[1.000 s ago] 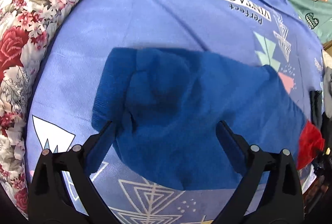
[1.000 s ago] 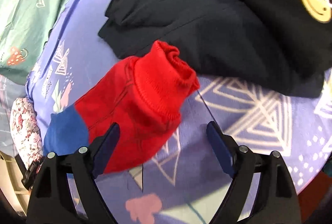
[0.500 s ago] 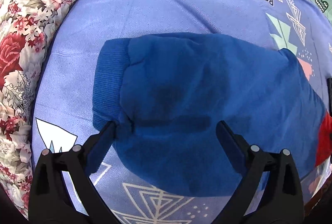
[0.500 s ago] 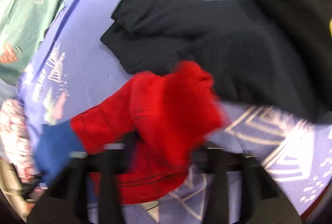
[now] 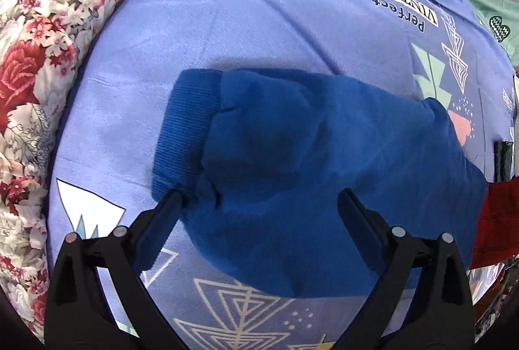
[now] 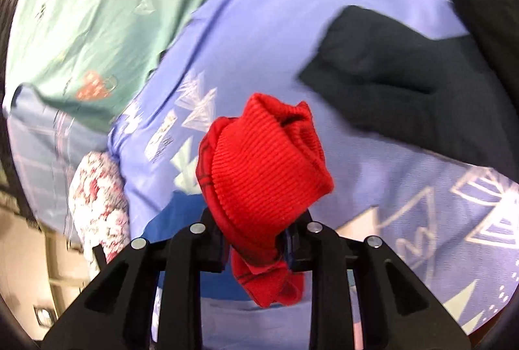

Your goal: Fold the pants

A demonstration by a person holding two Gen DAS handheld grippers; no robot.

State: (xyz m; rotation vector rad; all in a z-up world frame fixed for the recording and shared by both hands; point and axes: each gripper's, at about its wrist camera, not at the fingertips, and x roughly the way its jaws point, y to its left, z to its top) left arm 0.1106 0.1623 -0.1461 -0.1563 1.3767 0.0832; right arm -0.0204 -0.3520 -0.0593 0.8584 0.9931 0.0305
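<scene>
Two black garments (image 6: 405,67) lie beyond pants (image 6: 266,168) clamped in right tongs (image 6: 254,247).

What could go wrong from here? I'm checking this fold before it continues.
The right tongs pinch only a bunched red cuff, so it could slip out mid-fold. The left tongs stand open over the blue leg, pinning nothing, so the pants may drag. The black garment lies close and could snag.
</scene>
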